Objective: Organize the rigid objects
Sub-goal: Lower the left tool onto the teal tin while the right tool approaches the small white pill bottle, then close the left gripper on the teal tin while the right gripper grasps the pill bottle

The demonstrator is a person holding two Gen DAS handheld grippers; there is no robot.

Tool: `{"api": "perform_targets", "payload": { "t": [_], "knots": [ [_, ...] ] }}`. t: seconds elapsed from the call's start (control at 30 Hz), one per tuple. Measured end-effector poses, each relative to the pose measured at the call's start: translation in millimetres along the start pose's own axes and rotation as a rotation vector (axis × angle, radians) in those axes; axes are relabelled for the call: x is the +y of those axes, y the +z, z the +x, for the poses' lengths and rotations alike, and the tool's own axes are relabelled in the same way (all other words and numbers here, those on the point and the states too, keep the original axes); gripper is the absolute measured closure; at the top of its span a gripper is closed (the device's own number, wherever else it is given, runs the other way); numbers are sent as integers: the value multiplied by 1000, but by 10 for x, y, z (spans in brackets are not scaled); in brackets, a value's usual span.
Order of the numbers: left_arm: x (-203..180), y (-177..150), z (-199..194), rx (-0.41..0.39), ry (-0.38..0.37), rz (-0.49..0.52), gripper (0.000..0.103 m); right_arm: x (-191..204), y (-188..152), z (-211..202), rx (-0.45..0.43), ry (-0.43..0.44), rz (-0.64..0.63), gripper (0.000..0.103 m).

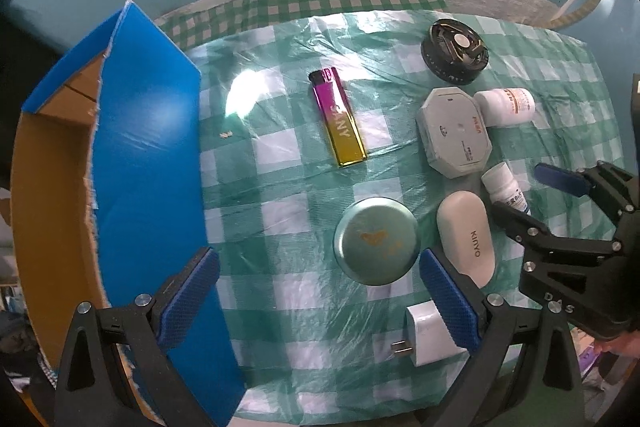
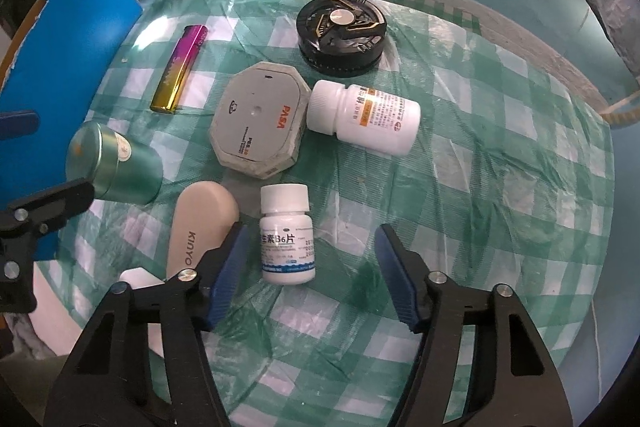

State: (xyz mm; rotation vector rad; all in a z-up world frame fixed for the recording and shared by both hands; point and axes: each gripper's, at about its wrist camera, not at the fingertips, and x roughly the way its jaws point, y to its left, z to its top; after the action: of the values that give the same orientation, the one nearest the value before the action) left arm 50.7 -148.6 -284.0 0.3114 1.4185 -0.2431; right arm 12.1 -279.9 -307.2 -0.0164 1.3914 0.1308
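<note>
A blue-lined cardboard box (image 1: pixel 148 163) stands open at the table's left. My left gripper (image 1: pixel 316 295) is open above the cloth, just near of a round teal tin (image 1: pixel 376 241). My right gripper (image 2: pixel 310 267) is open around a small upright white pill bottle (image 2: pixel 286 237), with gaps on both sides. Also on the cloth lie a pink-gold lighter (image 1: pixel 340 119), a grey octagonal box (image 1: pixel 454 133), a larger white bottle on its side (image 2: pixel 364 117), a black round case (image 2: pixel 342 35), a beige KINYO case (image 1: pixel 468 237) and a white charger (image 1: pixel 426 333).
The green checked cloth (image 2: pixel 460 163) is covered in crinkled clear plastic. The table edge curves round the far and right sides. The right gripper's body (image 1: pixel 580 235) reaches in over the table's right side in the left wrist view.
</note>
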Motion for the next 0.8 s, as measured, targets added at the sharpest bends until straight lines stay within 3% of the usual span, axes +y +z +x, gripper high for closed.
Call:
{"api": "perform_targets", "payload": {
  "t": [0.17, 0.37, 0.47, 0.63, 0.7, 0.8],
  "knots": [
    [24, 26, 16, 2, -34, -36, 2, 13, -10, 59, 17, 0, 2, 54],
    [-50, 83, 117, 24, -32, -12, 4, 55, -6, 85, 11, 4, 6, 67],
    [-56, 91, 210, 56, -38, -22, 15, 67, -3, 78, 4, 14, 5, 76],
    [-71, 66, 335, 89, -53, -20, 37, 83, -19, 56, -7, 32, 8, 76],
    [-78, 42, 364, 87, -42, -7, 51, 58, -40, 35, -12, 38, 11, 76],
    [-70, 13, 410, 97, -38, -10, 60, 14, -67, -7, -15, 53, 24, 76]
  ]
}}
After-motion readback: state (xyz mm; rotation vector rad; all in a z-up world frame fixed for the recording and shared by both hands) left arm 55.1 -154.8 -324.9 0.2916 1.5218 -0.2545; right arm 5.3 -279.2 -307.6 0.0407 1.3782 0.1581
